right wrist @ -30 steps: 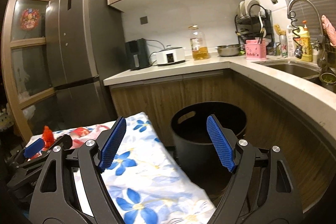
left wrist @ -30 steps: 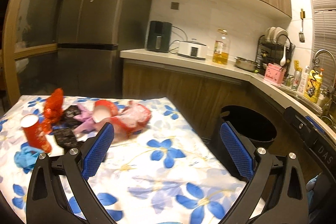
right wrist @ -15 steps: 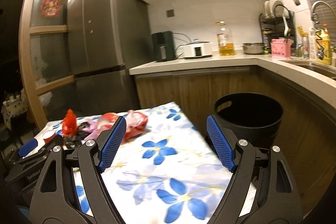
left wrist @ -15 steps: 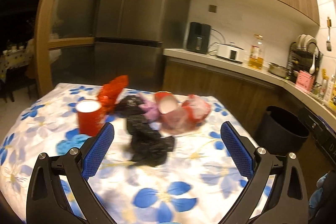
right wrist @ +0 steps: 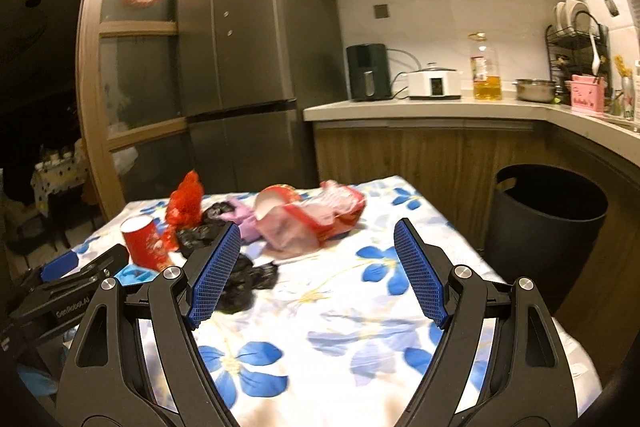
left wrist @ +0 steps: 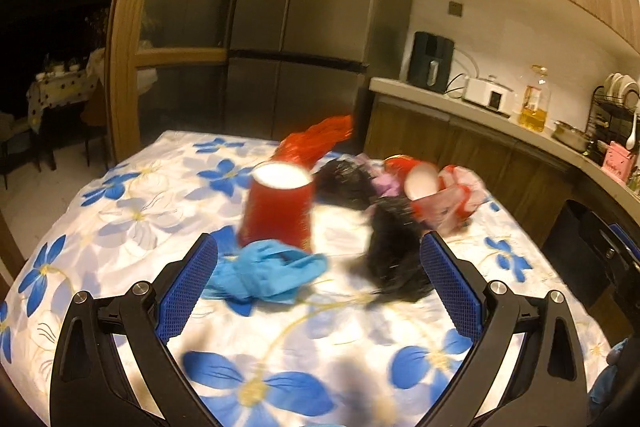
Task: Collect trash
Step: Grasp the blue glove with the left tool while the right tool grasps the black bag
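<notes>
Both claws are spread wide with nothing in them, so ease your left gripper [left wrist: 318, 281] down around the crumpled blue glove [left wrist: 266, 273] by the table's [left wrist: 132, 195] left edge, just in front of the upside-down red cup [left wrist: 280, 211], without tipping it, and keep your right gripper [right wrist: 318, 273] clear.

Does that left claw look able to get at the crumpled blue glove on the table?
Probably yes. The left claw is open and the blue glove lies just ahead between its fingers, uncovered. The red cup stands right behind it and could get bumped.

Trash [left wrist: 352, 203] on table [left wrist: 132, 203], bin [right wrist: 548, 215] right.
</notes>
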